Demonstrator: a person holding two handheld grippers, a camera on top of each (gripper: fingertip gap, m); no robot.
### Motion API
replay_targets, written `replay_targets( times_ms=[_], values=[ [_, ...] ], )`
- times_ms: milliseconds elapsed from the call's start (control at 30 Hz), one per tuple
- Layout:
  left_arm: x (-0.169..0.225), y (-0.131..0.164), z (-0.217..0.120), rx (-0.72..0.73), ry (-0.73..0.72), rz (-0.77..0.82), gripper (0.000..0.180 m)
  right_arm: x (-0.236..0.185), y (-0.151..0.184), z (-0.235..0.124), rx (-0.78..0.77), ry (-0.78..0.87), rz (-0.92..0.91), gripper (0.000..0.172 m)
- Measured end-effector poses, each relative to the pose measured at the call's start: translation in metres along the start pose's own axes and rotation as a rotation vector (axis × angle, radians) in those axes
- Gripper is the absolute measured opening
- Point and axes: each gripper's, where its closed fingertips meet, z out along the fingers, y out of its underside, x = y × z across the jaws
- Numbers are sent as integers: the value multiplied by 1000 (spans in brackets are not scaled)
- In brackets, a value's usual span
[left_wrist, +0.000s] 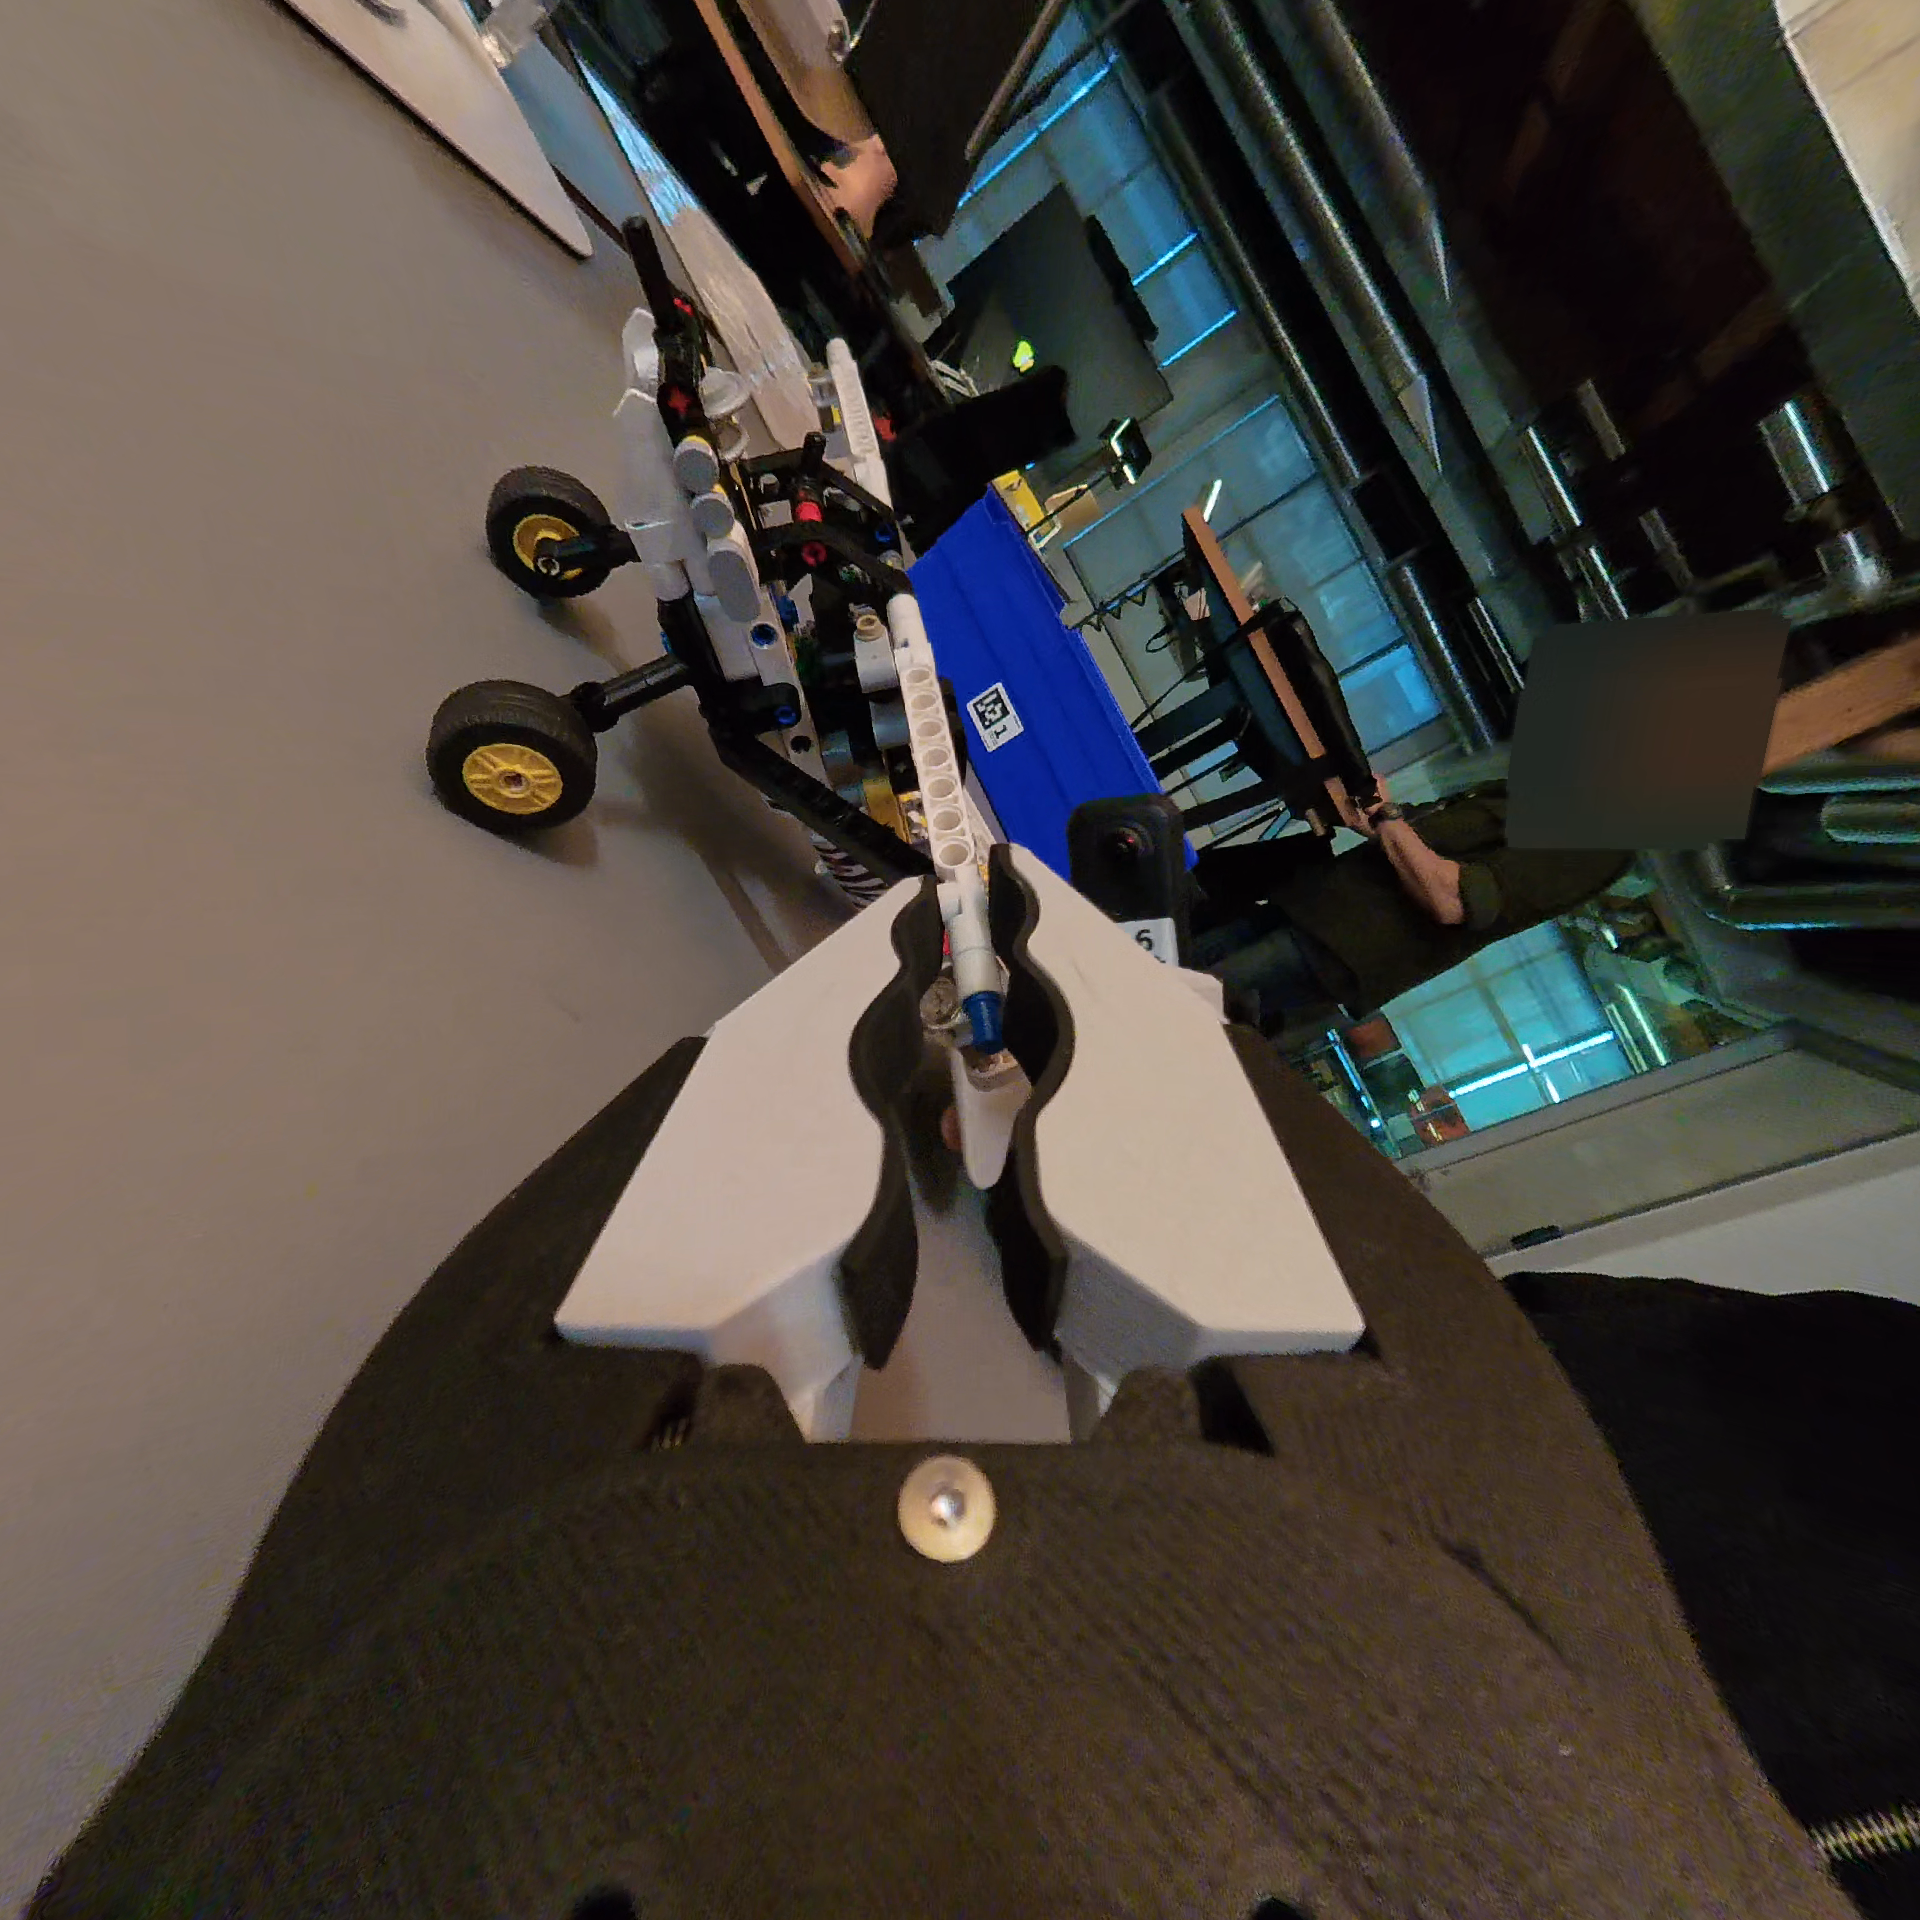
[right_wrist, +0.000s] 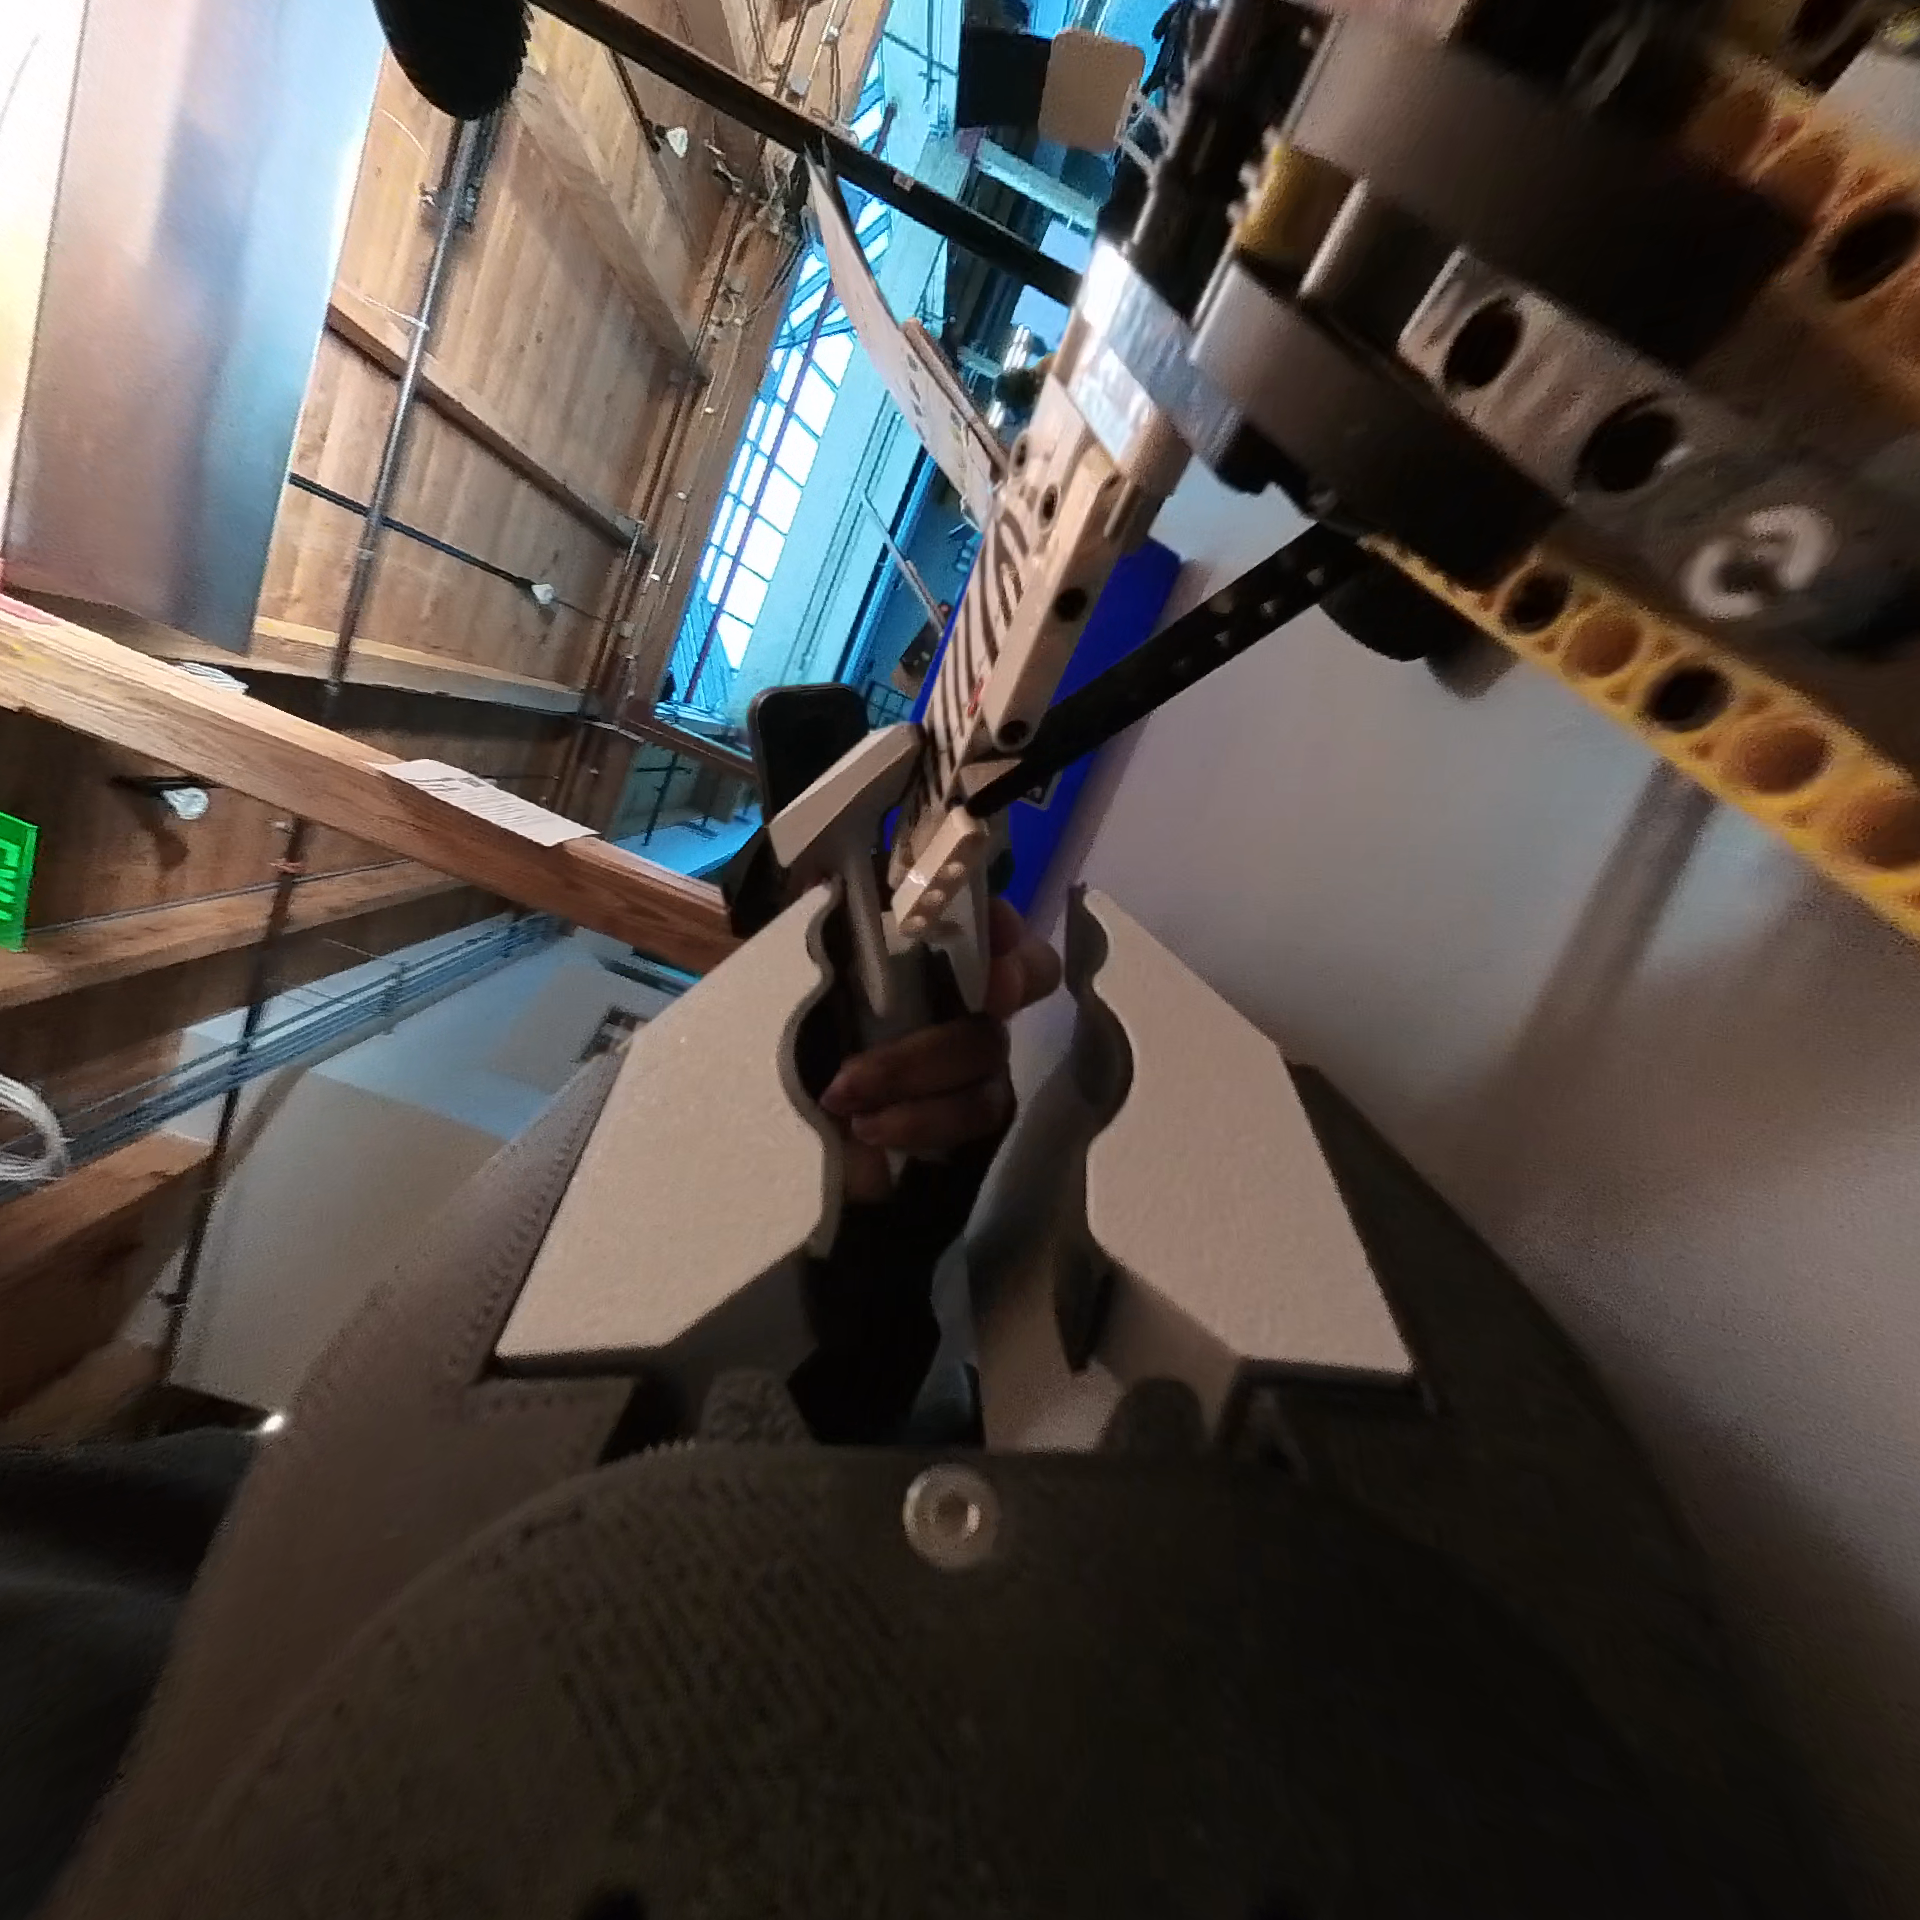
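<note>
Against the grey tabletop (left_wrist: 208, 935), the left gripper (left_wrist: 961, 914) clamps the white holed plastic beam (left_wrist: 928, 748) of a yellow-wheeled brick-built model vehicle (left_wrist: 717, 582), steadying it, while the right gripper (right_wrist: 951, 935) gapes empty nearby

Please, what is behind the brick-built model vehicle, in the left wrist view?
Behind the model vehicle stands a blue bin bearing a small square marker label. The model and a black camera cover the bin's lower part, and what is inside it cannot be seen.
</note>
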Motion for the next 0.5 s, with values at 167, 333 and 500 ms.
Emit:
replay_targets(
  times_ms=[167, 333, 500],
  values=[
    [3, 4, 2, 19, 18, -30, 7, -2, -2, 15, -2, -78, 110, 10],
    [3, 4, 3, 61, 18, -34, 6, -2, -1, 12, -3, -90, 150, 7],
    [-14, -28, -18, 205, -31, -41, 6, -2, -1, -10, 15, -36, 89, 5]
  ],
)
